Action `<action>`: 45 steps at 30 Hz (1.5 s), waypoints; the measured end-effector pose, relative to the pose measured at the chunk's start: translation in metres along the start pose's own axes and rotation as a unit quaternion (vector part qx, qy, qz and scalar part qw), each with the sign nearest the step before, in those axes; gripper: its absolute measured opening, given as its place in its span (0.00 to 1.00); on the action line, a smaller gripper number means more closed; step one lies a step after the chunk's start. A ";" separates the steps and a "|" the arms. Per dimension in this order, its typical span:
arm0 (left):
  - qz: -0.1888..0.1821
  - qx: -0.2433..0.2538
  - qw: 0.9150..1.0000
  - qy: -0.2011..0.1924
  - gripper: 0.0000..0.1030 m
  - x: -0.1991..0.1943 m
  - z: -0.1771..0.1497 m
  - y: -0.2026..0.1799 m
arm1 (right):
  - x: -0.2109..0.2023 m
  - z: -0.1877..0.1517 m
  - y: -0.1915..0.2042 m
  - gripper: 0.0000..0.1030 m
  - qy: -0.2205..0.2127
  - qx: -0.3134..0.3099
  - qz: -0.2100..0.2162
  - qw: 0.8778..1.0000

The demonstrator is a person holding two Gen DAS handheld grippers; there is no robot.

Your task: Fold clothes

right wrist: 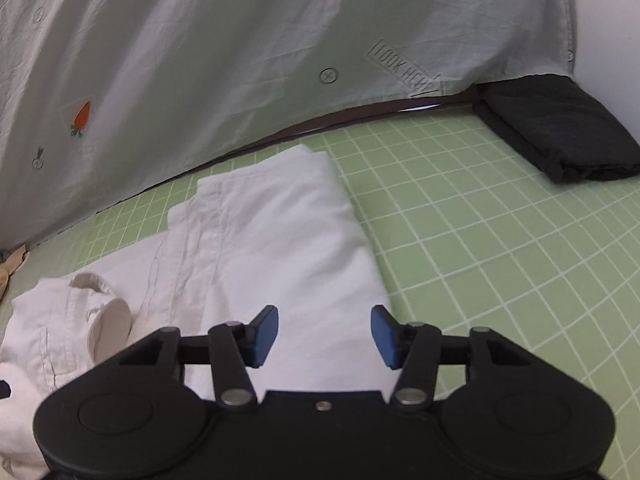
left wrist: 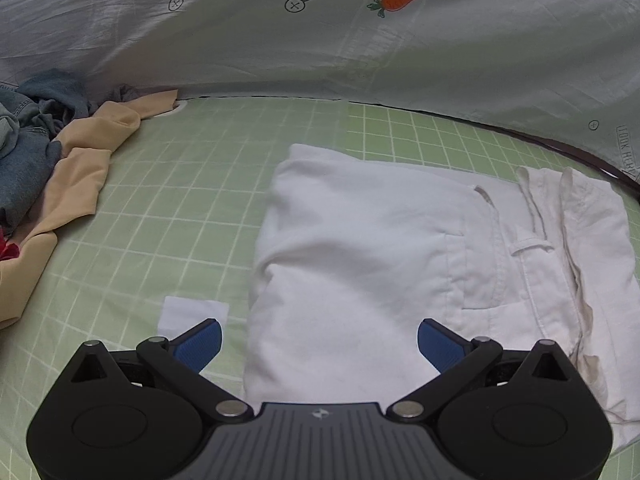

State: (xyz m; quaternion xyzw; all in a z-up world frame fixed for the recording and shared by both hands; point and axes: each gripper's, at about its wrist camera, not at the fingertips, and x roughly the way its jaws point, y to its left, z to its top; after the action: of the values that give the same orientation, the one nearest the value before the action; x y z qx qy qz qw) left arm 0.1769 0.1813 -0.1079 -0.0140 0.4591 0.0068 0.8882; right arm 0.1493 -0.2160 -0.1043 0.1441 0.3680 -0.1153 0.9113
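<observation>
Where the green checked mat (left wrist: 168,216) shows bare, its white grid lines run under a folded white garment (left wrist: 360,248), likely trousers. In the left wrist view the garment lies as a thick, smooth rectangle with a rounded fold toward the mat's far edge; a pocket seam, a belt loop and a drawstring show on its right part, where looser layers bunch. The left claw (left wrist: 318,344) hovers over the garment's near edge, its blue pads spread wide with nothing between them; the left pad sits above a small white patch (left wrist: 188,314) on the mat, the right pad above the cloth.

In the right wrist view the same garment (right wrist: 280,248) stretches away from the right claw (right wrist: 324,336), whose blue pads stand apart, gripping nothing, above the cloth's near right corner.

A pale sheet (left wrist: 280,48) printed with carrots hangs along the mat's far edge. At the far left lies a heap of tan cloth (left wrist: 80,168) and denim (left wrist: 28,152). Near the far right corner sits a folded black garment (right wrist: 560,132), well apart from the white one.
</observation>
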 end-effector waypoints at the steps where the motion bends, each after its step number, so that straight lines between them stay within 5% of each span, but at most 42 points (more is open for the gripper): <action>1: 0.003 -0.006 1.000 0.007 1.00 0.003 -0.002 0.003 | 0.004 -0.003 0.007 0.51 0.006 -0.010 0.008 1.000; 6: 0.010 -0.025 0.998 0.048 1.00 0.022 -0.015 0.016 | 0.030 -0.010 0.049 0.55 0.026 -0.036 0.047 0.998; 10: -0.022 -0.078 0.994 0.071 1.00 0.031 -0.021 0.030 | 0.054 -0.006 0.080 0.79 0.033 -0.050 0.044 0.997; 15: -0.035 -0.098 0.991 0.085 1.00 0.037 -0.021 0.036 | 0.081 -0.008 0.112 0.94 0.064 -0.055 0.069 0.994; 20: -0.040 -0.093 0.991 0.088 1.00 0.040 -0.021 0.035 | 0.094 -0.025 0.126 0.99 0.065 -0.108 0.006 0.992; 23: -0.045 -0.098 0.990 0.087 1.00 0.042 -0.021 0.036 | 0.088 -0.030 0.127 0.85 0.056 -0.151 0.009 0.987; 25: -0.045 -0.093 0.991 0.085 1.00 0.043 -0.021 0.034 | 0.081 -0.028 0.123 0.46 0.048 -0.161 0.014 0.986; 28: -0.044 -0.086 0.992 0.083 1.00 0.044 -0.020 0.031 | 0.067 -0.019 0.108 0.10 0.040 -0.132 0.044 0.989; 35: -0.045 -0.083 0.992 0.083 1.00 0.045 -0.018 0.030 | 0.014 0.000 0.118 0.08 -0.015 -0.141 0.096 0.985; 39: -0.047 -0.084 0.992 0.086 1.00 0.045 -0.017 0.031 | 0.018 -0.021 0.145 0.08 0.017 -0.193 0.107 0.975; 42: -0.050 -0.085 0.991 0.091 1.00 0.043 -0.017 0.032 | 0.043 -0.049 0.152 0.23 0.077 -0.222 0.080 0.969; 45: -0.054 -0.091 0.990 0.094 1.00 0.040 -0.021 0.036 | 0.039 -0.048 0.151 0.33 0.069 -0.219 0.071 0.971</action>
State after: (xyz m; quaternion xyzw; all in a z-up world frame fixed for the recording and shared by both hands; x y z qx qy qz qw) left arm 0.1822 0.2167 -0.1528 -0.1201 0.5366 -0.0011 0.8352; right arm 0.1936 -0.0627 -0.1381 -0.0259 0.4353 0.0435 0.8988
